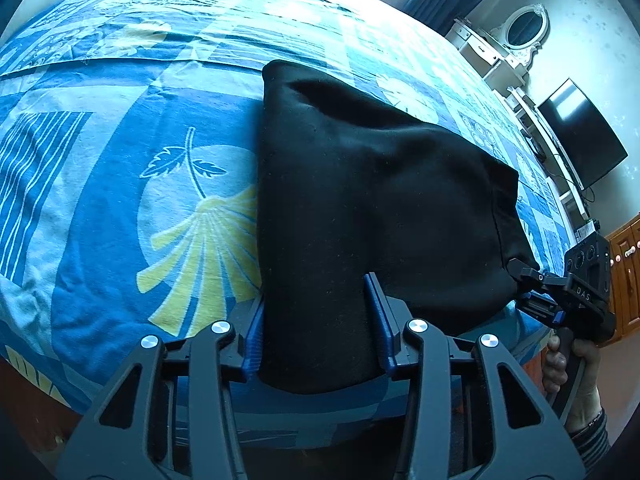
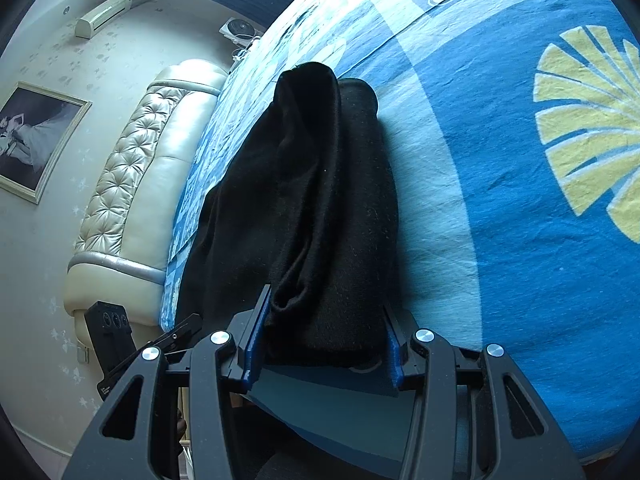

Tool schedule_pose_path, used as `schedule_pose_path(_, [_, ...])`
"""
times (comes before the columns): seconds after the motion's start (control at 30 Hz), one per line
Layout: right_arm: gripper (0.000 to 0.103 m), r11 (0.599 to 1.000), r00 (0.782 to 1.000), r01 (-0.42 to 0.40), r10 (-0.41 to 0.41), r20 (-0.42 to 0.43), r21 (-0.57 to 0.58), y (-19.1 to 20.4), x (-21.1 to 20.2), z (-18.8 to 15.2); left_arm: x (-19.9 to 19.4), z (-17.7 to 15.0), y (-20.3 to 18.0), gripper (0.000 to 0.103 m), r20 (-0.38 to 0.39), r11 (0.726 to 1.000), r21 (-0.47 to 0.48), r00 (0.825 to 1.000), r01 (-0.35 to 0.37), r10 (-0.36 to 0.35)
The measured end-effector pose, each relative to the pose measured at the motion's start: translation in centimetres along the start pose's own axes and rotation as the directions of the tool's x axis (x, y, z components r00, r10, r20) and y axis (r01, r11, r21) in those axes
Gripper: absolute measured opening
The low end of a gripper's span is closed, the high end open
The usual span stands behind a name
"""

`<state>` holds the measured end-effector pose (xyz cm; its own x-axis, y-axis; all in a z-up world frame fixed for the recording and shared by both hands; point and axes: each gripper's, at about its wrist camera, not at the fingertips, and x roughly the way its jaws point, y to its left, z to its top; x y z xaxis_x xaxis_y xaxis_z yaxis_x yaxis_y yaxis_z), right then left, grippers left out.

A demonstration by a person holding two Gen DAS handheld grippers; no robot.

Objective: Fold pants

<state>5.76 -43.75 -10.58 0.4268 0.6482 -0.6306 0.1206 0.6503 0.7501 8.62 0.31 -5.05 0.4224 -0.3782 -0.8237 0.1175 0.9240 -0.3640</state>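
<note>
The black pants (image 1: 360, 200) are lying bunched on the bed (image 1: 100, 200), their near edge lifted between both tongs. The left tongs (image 1: 318, 320) are pinching one fold of cloth; the right tongs (image 2: 326, 336) are pinching another beside them. A hand (image 1: 576, 372) is gripping the right handle.

A bed with a blue patterned sheet (image 1: 100, 208) and a cream tufted headboard (image 2: 132, 184) stands in a room with a framed picture (image 2: 36, 140), an air conditioner (image 2: 104, 14), an oval mirror (image 1: 524, 30), a dark television (image 1: 580, 132) and wooden cabinets (image 1: 626, 272).
</note>
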Motion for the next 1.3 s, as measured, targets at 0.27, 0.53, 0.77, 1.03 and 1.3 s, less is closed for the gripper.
schedule_pose_path(0.27, [0.047,1.0,1.0,-0.02,0.02,-0.018,-0.005,0.3,1.3,0.2,-0.9,0.2,1.2,0.043,0.015,1.0,-0.023,1.0,-0.021,0.021])
schedule_pose_path(0.53, [0.047,0.999,0.999,-0.039,0.039,-0.036,-0.002,0.7,2.9,1.0,-1.7,0.2,2.7,0.042,0.026,0.998,-0.063,0.999,-0.025,0.026])
schedule_pose_path(0.77, [0.041,0.999,0.997,-0.045,0.045,-0.057,-0.003,-0.4,2.1,0.7,-1.5,0.0,2.8,0.043,0.022,0.998,-0.055,1.0,-0.019,0.021])
schedule_pose_path(1.03, [0.039,0.998,0.996,-0.058,0.058,-0.068,0.01,-0.7,2.0,1.3,-1.2,0.0,2.9,0.043,0.023,0.999,-0.048,1.0,-0.006,0.007])
schedule_pose_path(1.3, [0.037,0.997,0.995,-0.079,0.08,-0.062,0.02,-0.7,2.0,1.2,-1.1,0.0,3.5,0.055,0.023,0.998,-0.033,0.999,0.046,-0.045])
